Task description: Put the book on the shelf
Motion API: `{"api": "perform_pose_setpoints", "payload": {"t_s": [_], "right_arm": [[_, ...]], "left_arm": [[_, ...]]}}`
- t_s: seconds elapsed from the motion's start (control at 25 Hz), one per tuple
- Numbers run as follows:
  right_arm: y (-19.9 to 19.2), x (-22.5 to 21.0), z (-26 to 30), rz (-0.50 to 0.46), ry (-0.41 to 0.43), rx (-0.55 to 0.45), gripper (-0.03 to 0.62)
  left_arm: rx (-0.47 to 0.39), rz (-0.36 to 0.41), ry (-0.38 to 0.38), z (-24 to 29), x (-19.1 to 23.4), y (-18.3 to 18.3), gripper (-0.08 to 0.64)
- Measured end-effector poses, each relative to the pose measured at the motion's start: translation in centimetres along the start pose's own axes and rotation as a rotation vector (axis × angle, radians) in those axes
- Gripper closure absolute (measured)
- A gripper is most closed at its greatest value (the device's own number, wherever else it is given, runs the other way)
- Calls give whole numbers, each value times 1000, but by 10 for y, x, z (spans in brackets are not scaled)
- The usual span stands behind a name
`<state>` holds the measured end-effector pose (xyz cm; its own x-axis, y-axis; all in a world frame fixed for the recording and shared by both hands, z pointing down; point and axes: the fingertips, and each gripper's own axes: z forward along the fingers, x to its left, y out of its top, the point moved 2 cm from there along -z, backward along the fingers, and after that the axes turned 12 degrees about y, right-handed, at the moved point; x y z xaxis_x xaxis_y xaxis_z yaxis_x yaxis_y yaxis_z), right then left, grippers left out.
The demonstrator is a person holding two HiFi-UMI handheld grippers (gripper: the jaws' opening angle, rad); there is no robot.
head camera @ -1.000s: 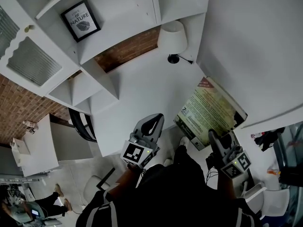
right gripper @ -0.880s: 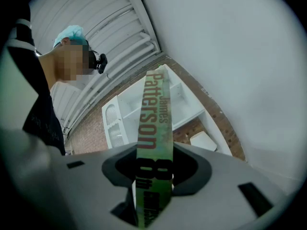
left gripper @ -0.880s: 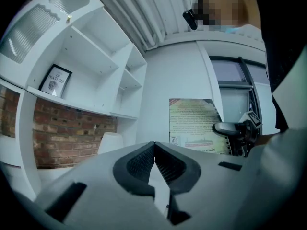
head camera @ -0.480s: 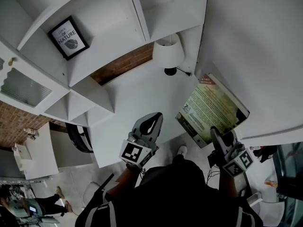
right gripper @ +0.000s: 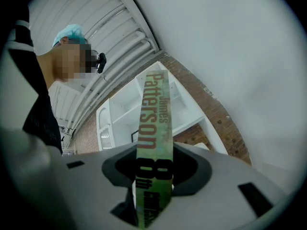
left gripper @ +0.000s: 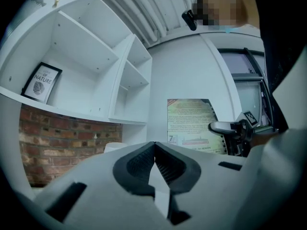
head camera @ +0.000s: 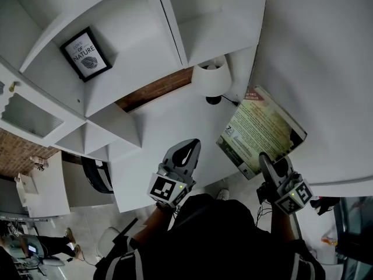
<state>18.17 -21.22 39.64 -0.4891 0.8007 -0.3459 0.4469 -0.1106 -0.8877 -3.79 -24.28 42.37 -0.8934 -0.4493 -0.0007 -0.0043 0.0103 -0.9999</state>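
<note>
A green-covered book (head camera: 261,128) is held by its lower edge in my right gripper (head camera: 269,165), which is shut on it. The book is upright in front of a white wall, to the right of the white shelf unit (head camera: 175,28). In the right gripper view its spine (right gripper: 156,128), printed "James Patterson", runs up between the jaws of the right gripper (right gripper: 154,176), with the shelf unit (right gripper: 122,114) behind it. My left gripper (head camera: 187,147) is shut and holds nothing, below the open compartments. In the left gripper view the left gripper (left gripper: 154,146) points at the shelf unit (left gripper: 91,71), with the book (left gripper: 191,123) to the right.
A framed "Nature" print (head camera: 85,54) stands in a left compartment of the shelf. A white lamp (head camera: 212,78) stands on the white counter (head camera: 169,127) under the shelves, before a strip of brick wall (head camera: 154,90). A glazed cabinet door (head camera: 29,114) is at far left.
The book and right gripper have edged a little upward and to the right. The shelf unit has shifted in the head view. The left gripper has hardly moved.
</note>
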Motion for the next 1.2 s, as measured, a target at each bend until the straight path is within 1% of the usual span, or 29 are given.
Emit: {"api": "perform_pose_setpoints", "payload": {"t_s": [0.24, 0.44, 0.68, 0.92, 1.04, 1.2], "right_arm": [[10, -4, 40, -33, 23, -1, 430], [21, -2, 70, -85, 35, -10, 430], [37, -1, 83, -162, 28, -16, 430], [66, -15, 102, -214, 19, -45, 430], [82, -19, 107, -246, 28, -64, 430], [96, -23, 117, -286, 40, -70, 430]], "left_arm": [[-14, -29, 27, 8, 27, 13, 541], [-35, -67, 17, 18, 40, 35, 541], [-94, -44, 11, 26, 47, 58, 541], [-132, -6, 19, 53, 61, 85, 541], [-170, 11, 28, 60, 66, 104, 541], [-212, 50, 46, 68, 77, 121, 541]]}}
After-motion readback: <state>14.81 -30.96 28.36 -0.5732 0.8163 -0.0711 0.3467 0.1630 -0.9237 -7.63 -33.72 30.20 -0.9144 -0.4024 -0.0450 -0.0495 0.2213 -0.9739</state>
